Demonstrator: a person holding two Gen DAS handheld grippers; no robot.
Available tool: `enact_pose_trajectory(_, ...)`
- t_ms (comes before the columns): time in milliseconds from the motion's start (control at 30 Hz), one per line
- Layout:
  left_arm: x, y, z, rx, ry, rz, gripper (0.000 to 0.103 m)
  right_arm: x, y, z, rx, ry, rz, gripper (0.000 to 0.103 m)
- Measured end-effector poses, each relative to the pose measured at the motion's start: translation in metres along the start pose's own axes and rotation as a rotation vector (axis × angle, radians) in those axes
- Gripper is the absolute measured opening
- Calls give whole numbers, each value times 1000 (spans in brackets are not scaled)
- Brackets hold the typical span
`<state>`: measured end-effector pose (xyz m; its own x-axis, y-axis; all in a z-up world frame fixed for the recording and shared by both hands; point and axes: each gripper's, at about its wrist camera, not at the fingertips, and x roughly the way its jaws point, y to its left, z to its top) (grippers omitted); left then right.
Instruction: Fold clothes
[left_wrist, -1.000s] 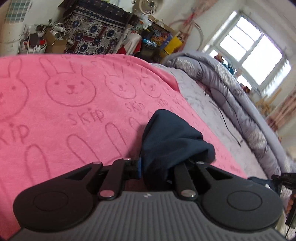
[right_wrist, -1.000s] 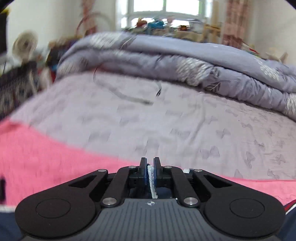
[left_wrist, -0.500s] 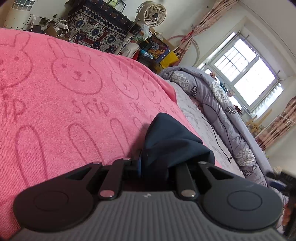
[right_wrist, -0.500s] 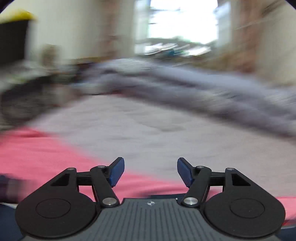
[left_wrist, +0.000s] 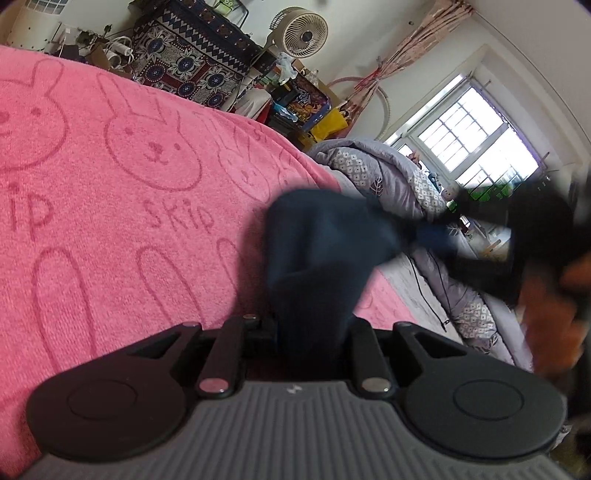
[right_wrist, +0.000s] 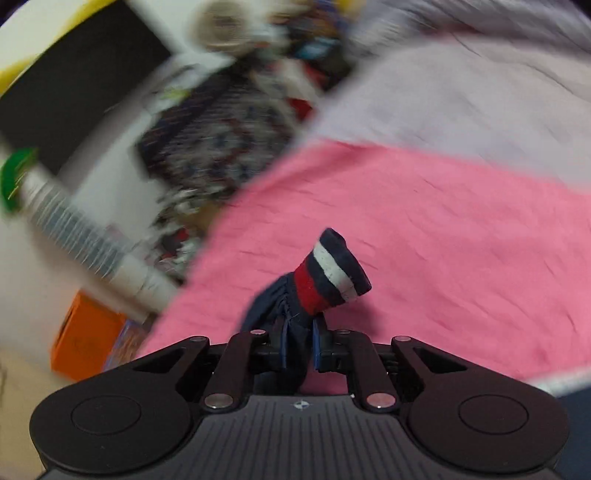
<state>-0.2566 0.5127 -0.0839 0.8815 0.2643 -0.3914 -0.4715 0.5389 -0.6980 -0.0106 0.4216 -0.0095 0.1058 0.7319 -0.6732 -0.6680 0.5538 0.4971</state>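
Navy garment (left_wrist: 317, 258) hangs between my two claws, just above the pink rabbit towel (left_wrist: 122, 206) spread on the bed. My left claw (left_wrist: 306, 328) pinches a bunched fold of dark cloth, so that end stays anchored. My right claw (right_wrist: 299, 332) has just snapped closed on the fabric behind the striped cuff (right_wrist: 332, 277), which pokes out toward one o'clock. Gripping both ends, I judge, lets me stretch the piece flat before folding. In the left view, my right claw blurs in at three o'clock.
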Motion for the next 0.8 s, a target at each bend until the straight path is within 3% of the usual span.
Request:
enact_pose_trajectory(100, -12, 4, 9, -22, 25, 7, 26, 20, 54, 4, -84, 120, 144, 20)
enact_pose_trajectory(133, -19, 4, 14, 5, 29, 18, 33, 23, 67, 4, -95, 145, 174, 25)
enact_pose_trajectory(200, -37, 6, 23, 76, -1, 74, 47, 13, 83, -1, -111, 149, 221, 31)
enact_pose_trajectory(233, -47, 8, 28, 104, -25, 109, 58, 2, 84, -1, -115, 134, 230, 41)
enact_pose_trajectory(300, -64, 17, 39, 117, -82, 168, 64, -23, 82, -2, -125, 98, 230, 56)
enact_pose_trajectory(367, -66, 24, 53, 113, -90, 198, 64, -59, 63, -8, -168, 41, 112, 58)
enact_pose_trajectory(467, -61, 29, 71, 103, -43, 226, 62, -112, 31, -32, -315, -36, -180, 58)
enact_pose_trajectory(567, -91, 19, 69, 101, -183, 369, 64, -155, -20, -76, -368, -15, -384, 59)
enact_pose_trajectory(667, -114, 17, 68, 55, -322, 734, 65, -200, -84, -124, -237, 13, -486, 59)
enact_pose_trajectory(700, -116, 17, 71, 47, -327, 796, 65, -215, -104, -138, -172, -5, -527, 58)
enact_pose_trajectory(733, -117, 14, 74, 51, -321, 802, 64, -232, -126, -151, -107, -35, -569, 56)
enact_pose_trajectory(800, -115, -7, 71, 113, -302, 727, 64, -265, -171, -171, 1, -105, -653, 52)
